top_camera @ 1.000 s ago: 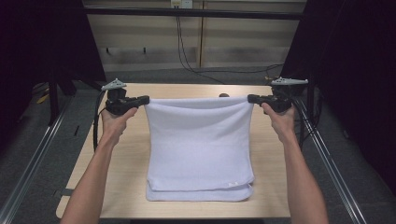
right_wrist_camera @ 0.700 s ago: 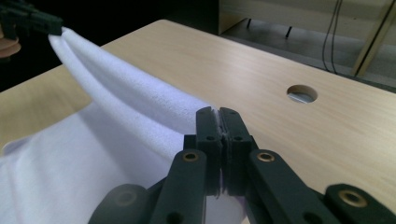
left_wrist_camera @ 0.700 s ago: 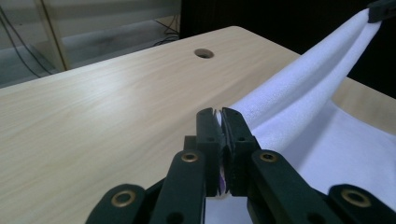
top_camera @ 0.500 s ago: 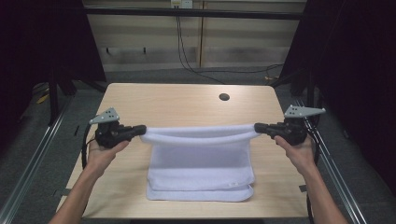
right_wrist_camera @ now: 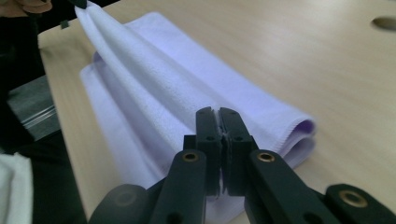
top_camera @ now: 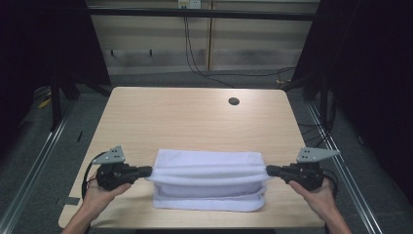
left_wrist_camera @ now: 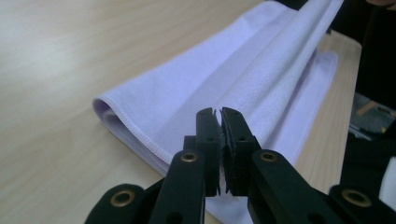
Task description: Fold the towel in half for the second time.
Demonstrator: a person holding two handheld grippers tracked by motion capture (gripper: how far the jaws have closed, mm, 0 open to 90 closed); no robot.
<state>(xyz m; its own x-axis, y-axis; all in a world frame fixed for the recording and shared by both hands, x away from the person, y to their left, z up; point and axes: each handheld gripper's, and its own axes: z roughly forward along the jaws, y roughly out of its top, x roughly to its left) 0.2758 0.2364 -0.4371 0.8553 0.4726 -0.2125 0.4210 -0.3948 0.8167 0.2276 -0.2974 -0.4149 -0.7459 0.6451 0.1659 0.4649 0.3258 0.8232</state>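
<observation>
2 black two-jaw grippers, left (top_camera: 146,171) and right (top_camera: 269,170), clamp a folded white terrycloth towel's (top_camera: 209,181) corners; lowering both evenly should keep the fold square.

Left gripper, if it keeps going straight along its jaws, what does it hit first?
The left gripper is already shut on the white towel, so the towel itself lies first in that line. It points across the table toward the right gripper, which holds the other end. Depth beyond is unclear.

Lab, black curtains (top_camera: 375,73), rail frame (top_camera: 34,161)
</observation>
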